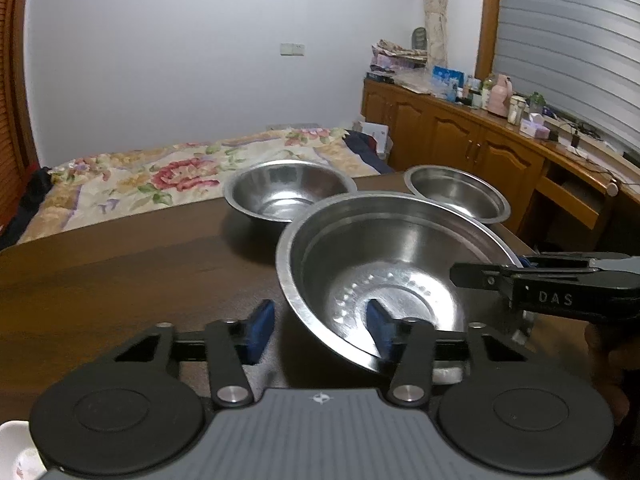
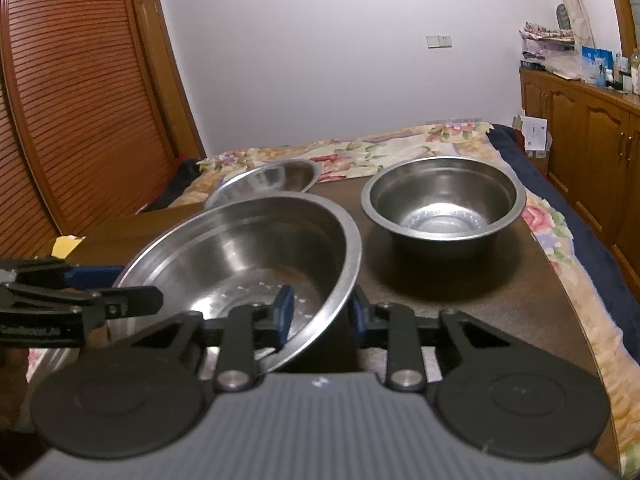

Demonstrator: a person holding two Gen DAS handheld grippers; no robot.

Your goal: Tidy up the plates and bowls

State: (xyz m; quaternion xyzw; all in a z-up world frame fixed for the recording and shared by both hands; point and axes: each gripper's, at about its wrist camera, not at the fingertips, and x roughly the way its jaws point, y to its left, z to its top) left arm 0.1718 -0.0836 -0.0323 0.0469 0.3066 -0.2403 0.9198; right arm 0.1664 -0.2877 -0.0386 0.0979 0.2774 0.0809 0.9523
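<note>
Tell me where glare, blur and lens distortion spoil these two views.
Left wrist view: bright glare spots on the floor of the large steel bowl; fisheye bends the cabinet and blinds; the left tongs look sharp. Right wrist view: softer overall, the large bowl's near rim slightly blurred, glare in the deep bowl, the louvred door bowed; the right tongs straddle the rim.

Each hand-held gripper, left (image 1: 320, 330) and right (image 2: 322, 314), has a ribbed grey body, two round black discs and black linkage arms with silver screws. Fingertips (image 1: 260, 330) carry blue pads; white letters "DAS" mark the right one's side.

large steel bowl (image 2: 256, 248), right gripper (image 2: 320, 316) straddling rim
</note>
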